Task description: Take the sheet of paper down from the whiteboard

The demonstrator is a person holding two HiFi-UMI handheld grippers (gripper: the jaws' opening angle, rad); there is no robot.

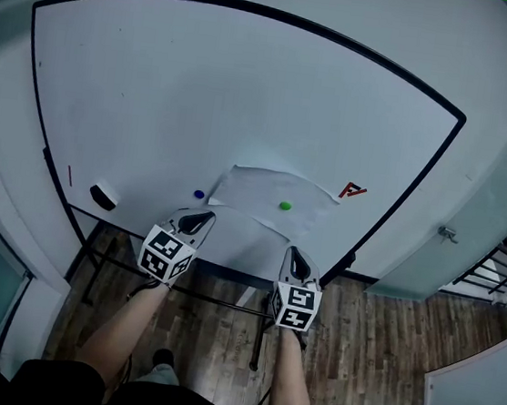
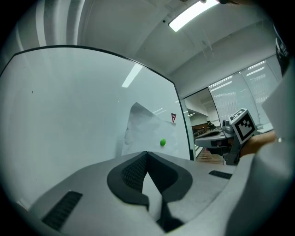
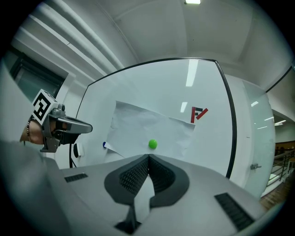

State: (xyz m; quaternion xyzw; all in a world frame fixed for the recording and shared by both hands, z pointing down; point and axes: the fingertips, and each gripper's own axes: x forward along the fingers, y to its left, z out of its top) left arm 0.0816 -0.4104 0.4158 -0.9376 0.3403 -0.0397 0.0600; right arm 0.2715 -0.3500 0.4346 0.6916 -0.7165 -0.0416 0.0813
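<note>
A white sheet of paper [image 1: 268, 196] hangs slightly crumpled on the whiteboard [image 1: 202, 99], with a green magnet [image 1: 284, 205] on it and a blue magnet [image 1: 199, 194] at its left corner. My left gripper [image 1: 205, 218] is shut and empty, just below the blue magnet and short of the board. My right gripper [image 1: 294, 252] is also shut and empty, below the green magnet. In the left gripper view the paper [image 2: 145, 129] and green magnet [image 2: 162, 142] lie ahead of the shut tips [image 2: 147, 153]. The right gripper view shows the paper [image 3: 147, 129], green magnet [image 3: 152, 144] and blue magnet [image 3: 104, 144] beyond its tips [image 3: 149, 156].
A black eraser [image 1: 103, 195] sits at the board's lower left. A red logo [image 1: 353, 191] is stuck to the right of the paper. The board stands on a dark frame [image 1: 223, 299] over wooden flooring. A glass door with a handle [image 1: 449, 234] is at the right.
</note>
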